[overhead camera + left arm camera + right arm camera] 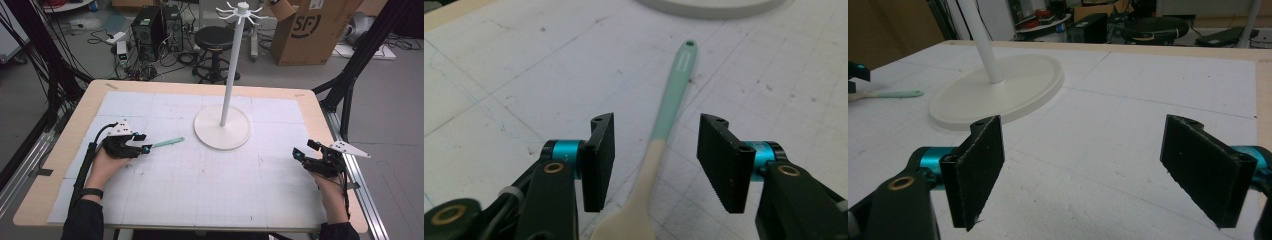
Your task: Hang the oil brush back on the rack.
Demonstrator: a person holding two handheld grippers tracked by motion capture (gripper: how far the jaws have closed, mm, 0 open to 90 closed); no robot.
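While the high view has the left gripper [141, 142] down at the near end of the spoon [167, 143], which lies on the table [320, 112] left of the white stand [222, 127], the step looks like the pickup, with "SF" on a cardboard box [312, 30] the only readable writing. Left gripper view: jaws part-way apart, straddling the handle without touching; next, close squarely. Right gripper view: right gripper [1108, 165] wide apart, holding nothing.
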